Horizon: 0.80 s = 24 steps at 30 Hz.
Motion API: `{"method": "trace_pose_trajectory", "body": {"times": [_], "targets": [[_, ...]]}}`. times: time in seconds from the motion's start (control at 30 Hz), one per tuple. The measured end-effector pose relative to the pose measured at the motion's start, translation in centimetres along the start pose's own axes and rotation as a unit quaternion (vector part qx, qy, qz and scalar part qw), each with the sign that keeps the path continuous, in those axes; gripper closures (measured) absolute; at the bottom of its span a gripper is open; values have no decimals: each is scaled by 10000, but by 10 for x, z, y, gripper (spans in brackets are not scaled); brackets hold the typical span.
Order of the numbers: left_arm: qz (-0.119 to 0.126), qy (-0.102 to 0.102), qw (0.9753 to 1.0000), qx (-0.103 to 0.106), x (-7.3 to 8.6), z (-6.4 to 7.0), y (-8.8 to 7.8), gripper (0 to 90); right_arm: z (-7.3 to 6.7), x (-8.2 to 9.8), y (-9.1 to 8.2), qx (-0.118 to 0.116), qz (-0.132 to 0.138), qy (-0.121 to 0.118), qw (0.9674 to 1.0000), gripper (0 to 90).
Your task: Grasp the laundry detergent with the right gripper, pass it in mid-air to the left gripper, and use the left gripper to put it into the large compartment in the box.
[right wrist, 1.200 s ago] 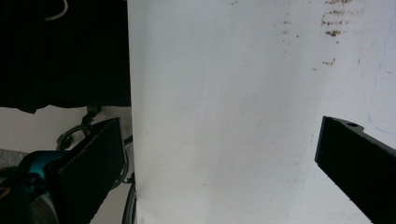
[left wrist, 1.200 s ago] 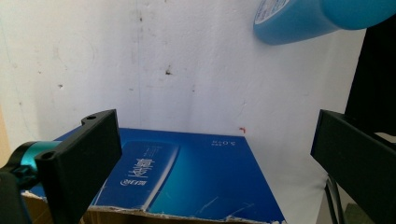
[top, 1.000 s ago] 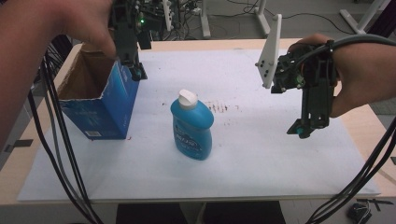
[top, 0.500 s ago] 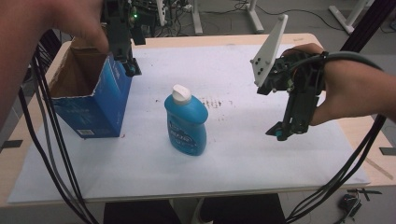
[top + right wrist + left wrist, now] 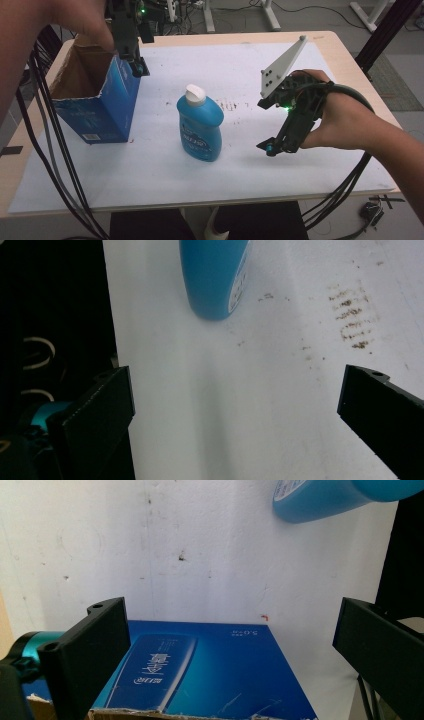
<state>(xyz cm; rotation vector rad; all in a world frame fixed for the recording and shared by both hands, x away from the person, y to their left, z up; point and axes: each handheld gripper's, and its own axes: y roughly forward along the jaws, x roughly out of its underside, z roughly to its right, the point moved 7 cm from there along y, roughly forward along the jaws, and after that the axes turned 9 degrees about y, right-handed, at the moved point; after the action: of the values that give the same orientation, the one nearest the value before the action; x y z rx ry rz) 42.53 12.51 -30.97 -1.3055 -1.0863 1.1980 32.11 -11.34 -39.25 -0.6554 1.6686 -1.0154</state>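
Note:
A blue bottle (image 5: 200, 125) with a white cap stands upright in the middle of the white sheet. An open-topped blue cardboard box (image 5: 95, 105) stands to its left. My left gripper (image 5: 136, 62) hovers at the box's upper right corner. In the left gripper view its jaws are wide apart above the box's blue side (image 5: 210, 670), with the bottle (image 5: 340, 495) farther off. My right gripper (image 5: 272, 147) is low over the sheet, to the right of the bottle and apart from it. In the right gripper view its jaws are spread, and the bottle's base (image 5: 215, 275) lies ahead.
The white sheet (image 5: 165, 175) covers most of the wooden table (image 5: 350, 55). Brown smudges (image 5: 350, 315) mark the sheet to the right of the bottle. Black cables (image 5: 55, 165) hang off the front left, and more cables (image 5: 345, 190) at the front right.
My right gripper has moved left and lower, closer to the bottle. The left gripper has stayed at the box's corner. Bottle and box have not shifted.

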Motion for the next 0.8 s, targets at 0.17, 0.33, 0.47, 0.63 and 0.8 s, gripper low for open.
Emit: {"method": "trace_pose_trajectory", "body": {"times": [0.17,0.33,0.47,0.63,0.8], "targets": [[1,11,10000,-1,-1,1,1,17,-1,-2,9,5,410,194,9990,11],[1,23,10000,-4,-2,1,1,17,-2,-4,19,-15,775,369,9963,10],[25,25,10000,-19,-1,1,0,17,-3,-7,30,-26,1053,511,9931,11],[36,27,10000,-18,0,2,1,17,-5,-13,40,-98,1312,633,9893,11],[65,25,10000,-18,1,1,2,17,-9,-19,51,-163,1537,751,9851,10]]}}
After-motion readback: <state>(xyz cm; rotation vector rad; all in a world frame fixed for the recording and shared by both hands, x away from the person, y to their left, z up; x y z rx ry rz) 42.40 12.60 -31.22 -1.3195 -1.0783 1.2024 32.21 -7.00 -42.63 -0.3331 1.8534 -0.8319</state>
